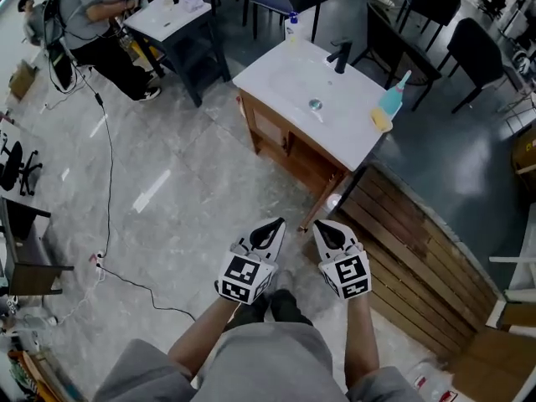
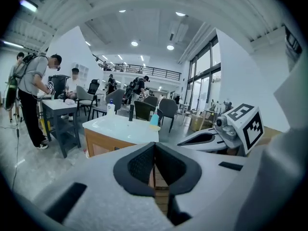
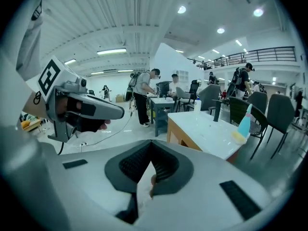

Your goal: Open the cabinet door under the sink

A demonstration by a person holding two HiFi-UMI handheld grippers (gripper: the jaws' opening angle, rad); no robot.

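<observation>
Two in the foreground: left hand-held gripper (image 1: 276,223) and right hand-held gripper (image 1: 322,224). One wooden cabinet (image 1: 289,145) carries the near worktop (image 1: 280,82), one of two; the far-left worktop (image 1: 172,19) is the other. The near one holds one black tap (image 1: 340,55), one drain (image 1: 315,104), one white bottle (image 1: 291,28), one blue spray bottle (image 1: 392,97) and one yellow sponge (image 1: 381,120). Apparently four dark chairs (image 1: 479,48) stand beyond.

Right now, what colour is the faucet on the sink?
The faucet is black; the head view shows it best.
</observation>
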